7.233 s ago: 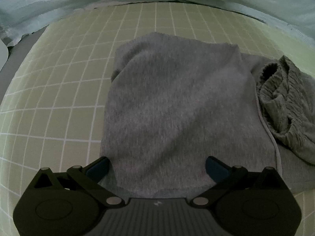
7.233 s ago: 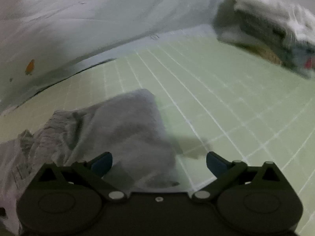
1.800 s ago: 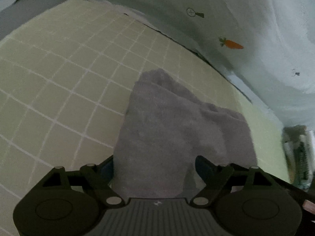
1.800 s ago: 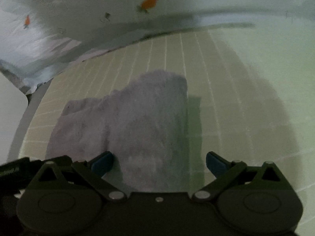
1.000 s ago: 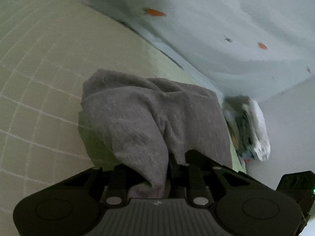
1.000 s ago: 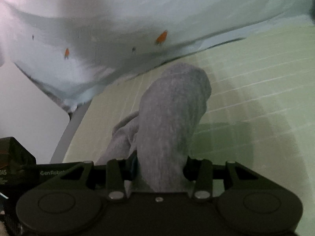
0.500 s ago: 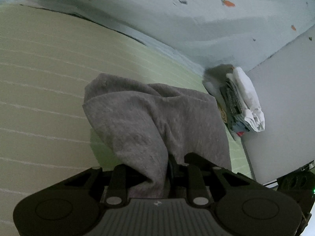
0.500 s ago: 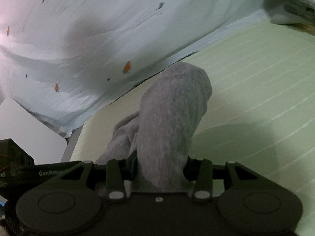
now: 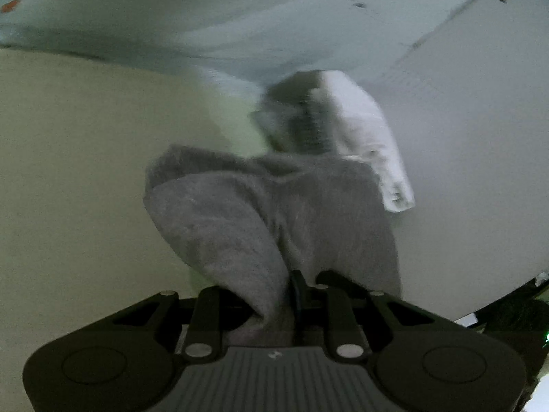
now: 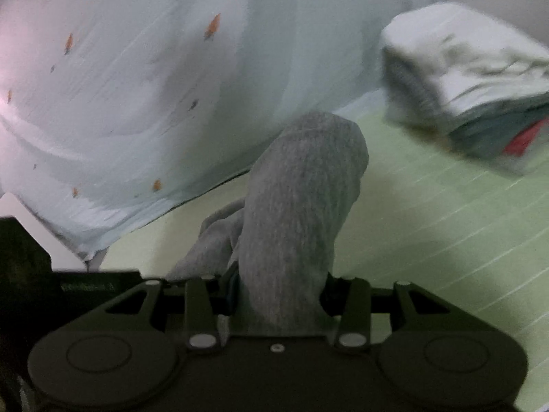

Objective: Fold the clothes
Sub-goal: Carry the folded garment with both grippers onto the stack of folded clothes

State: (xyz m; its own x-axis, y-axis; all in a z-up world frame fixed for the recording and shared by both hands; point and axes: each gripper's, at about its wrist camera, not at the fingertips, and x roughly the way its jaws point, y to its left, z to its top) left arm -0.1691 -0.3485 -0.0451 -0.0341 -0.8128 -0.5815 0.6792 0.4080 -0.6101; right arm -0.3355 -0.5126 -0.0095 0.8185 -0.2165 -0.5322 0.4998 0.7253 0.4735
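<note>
A folded grey garment (image 9: 267,213) hangs lifted above the green gridded mat (image 9: 68,171), bunched between both grippers. My left gripper (image 9: 274,302) is shut on one end of it, the cloth pinched between its jaws. In the right wrist view the same grey garment (image 10: 302,199) rises as a thick roll out of my right gripper (image 10: 278,298), which is shut on its other end. A stack of folded clothes (image 9: 346,130) with a white piece on top lies just beyond the garment; in the right wrist view the stack (image 10: 470,79) sits at upper right on the mat (image 10: 446,223).
A pale blue sheet with small orange carrot prints (image 10: 154,86) drapes along the mat's far edge. A plain grey wall (image 9: 463,154) stands right of the stack. The left gripper's dark body (image 10: 31,274) shows at the left edge of the right wrist view.
Both grippers have carried the grey garment sideways across the mat towards the stack of folded clothes, which now looms much closer in both views. The grip on the cloth is unchanged.
</note>
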